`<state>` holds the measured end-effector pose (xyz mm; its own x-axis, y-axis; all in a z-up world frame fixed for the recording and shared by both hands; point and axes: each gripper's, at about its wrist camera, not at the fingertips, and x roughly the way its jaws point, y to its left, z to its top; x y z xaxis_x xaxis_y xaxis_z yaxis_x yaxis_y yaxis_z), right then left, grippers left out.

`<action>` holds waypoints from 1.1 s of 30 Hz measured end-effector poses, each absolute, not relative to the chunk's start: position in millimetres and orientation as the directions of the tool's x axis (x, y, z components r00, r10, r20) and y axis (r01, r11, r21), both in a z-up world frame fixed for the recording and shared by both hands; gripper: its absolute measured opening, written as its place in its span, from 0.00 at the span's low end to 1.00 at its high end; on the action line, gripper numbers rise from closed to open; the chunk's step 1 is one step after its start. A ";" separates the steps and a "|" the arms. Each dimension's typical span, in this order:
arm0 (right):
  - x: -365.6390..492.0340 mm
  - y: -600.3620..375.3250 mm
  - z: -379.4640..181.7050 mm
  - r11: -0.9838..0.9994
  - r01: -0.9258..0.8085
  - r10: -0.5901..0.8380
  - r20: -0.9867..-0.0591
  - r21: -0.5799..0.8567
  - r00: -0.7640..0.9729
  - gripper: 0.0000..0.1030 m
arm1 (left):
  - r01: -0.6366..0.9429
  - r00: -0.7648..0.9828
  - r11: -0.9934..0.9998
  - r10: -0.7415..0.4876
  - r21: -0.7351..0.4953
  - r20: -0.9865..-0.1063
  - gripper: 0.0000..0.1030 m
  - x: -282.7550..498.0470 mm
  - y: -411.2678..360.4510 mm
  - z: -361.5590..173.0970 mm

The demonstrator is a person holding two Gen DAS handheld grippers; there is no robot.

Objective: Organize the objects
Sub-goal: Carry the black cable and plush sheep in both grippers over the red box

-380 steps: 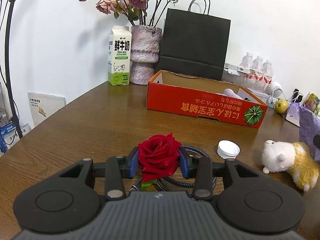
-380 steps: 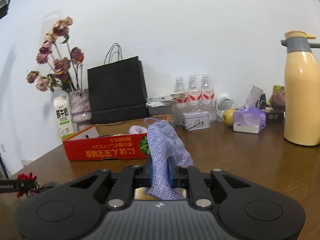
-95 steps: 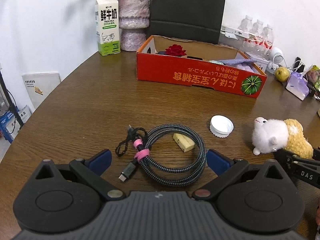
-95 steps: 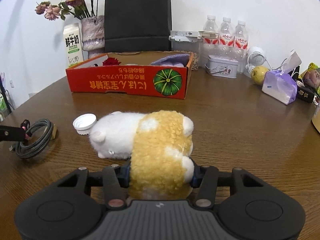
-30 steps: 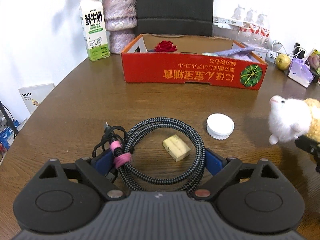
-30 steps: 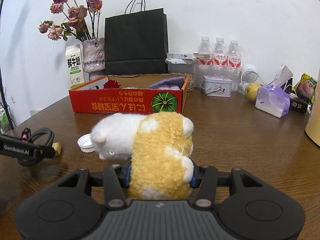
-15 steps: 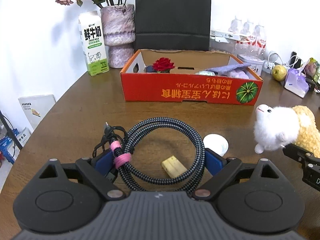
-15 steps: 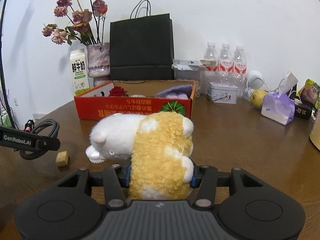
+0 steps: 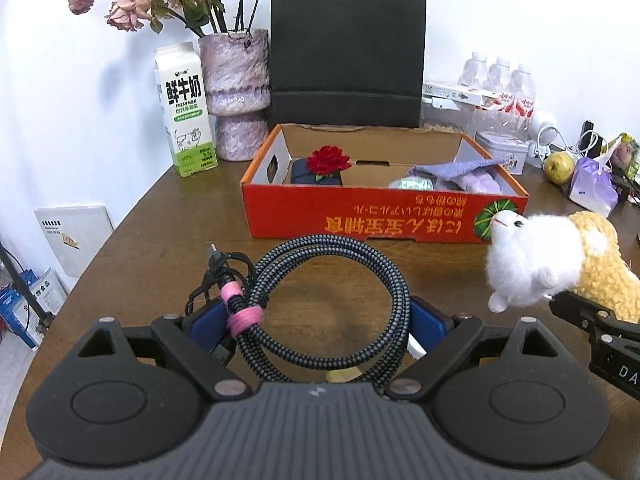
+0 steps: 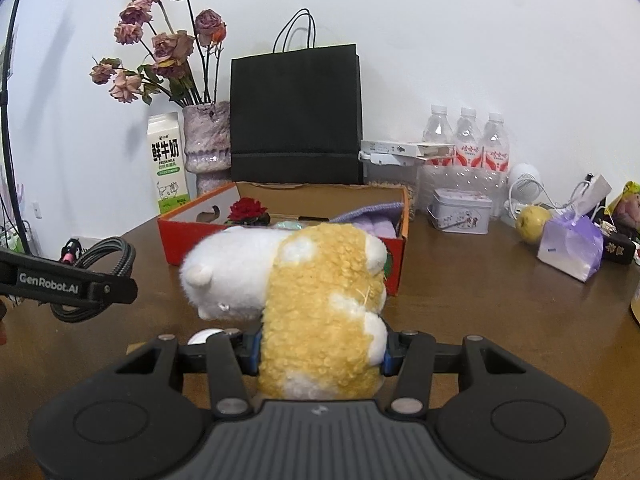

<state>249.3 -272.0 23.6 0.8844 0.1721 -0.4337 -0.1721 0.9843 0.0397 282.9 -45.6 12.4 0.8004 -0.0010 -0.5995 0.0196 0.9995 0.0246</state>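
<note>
My left gripper [image 9: 320, 322] is shut on a coiled braided cable [image 9: 352, 248] with a pink tie and holds it above the table, in front of the red cardboard box [image 9: 360, 216]. The box holds a red rose [image 9: 328, 159] and a purple knit cloth [image 9: 456, 170]. My right gripper [image 10: 322, 350] is shut on a white and yellow plush toy [image 10: 320, 280], lifted near the box's right front corner [image 10: 396, 276]. The plush also shows in the left wrist view [image 9: 536, 260]. The cable also shows in the right wrist view [image 10: 108, 256].
Behind the box stand a milk carton [image 9: 186, 112], a vase of dried roses [image 9: 236, 92] and a black paper bag [image 9: 346, 56]. Water bottles [image 10: 466, 144], a tin [image 10: 460, 210], an apple [image 10: 534, 218] and a purple tissue pack [image 10: 570, 248] sit at the right. A white cap [image 10: 202, 337] lies on the table.
Both grippers have risen and moved toward the box with the cable and the plush. The cap and the small yellow block stay on the table below.
</note>
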 end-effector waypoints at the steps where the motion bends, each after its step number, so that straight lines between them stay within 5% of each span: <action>1: 251.4 -271.1 24.8 0.984 -0.174 0.174 -0.433 0.040 0.885 0.47 | 0.020 0.801 0.999 -0.001 0.025 -0.599 0.91 285.0 -45.3 13.9; 33: 351.1 -264.4 53.0 0.982 -0.185 0.181 -0.406 0.031 0.896 0.47 | 0.036 0.833 0.998 -0.005 0.045 -0.553 0.91 366.6 -58.0 47.5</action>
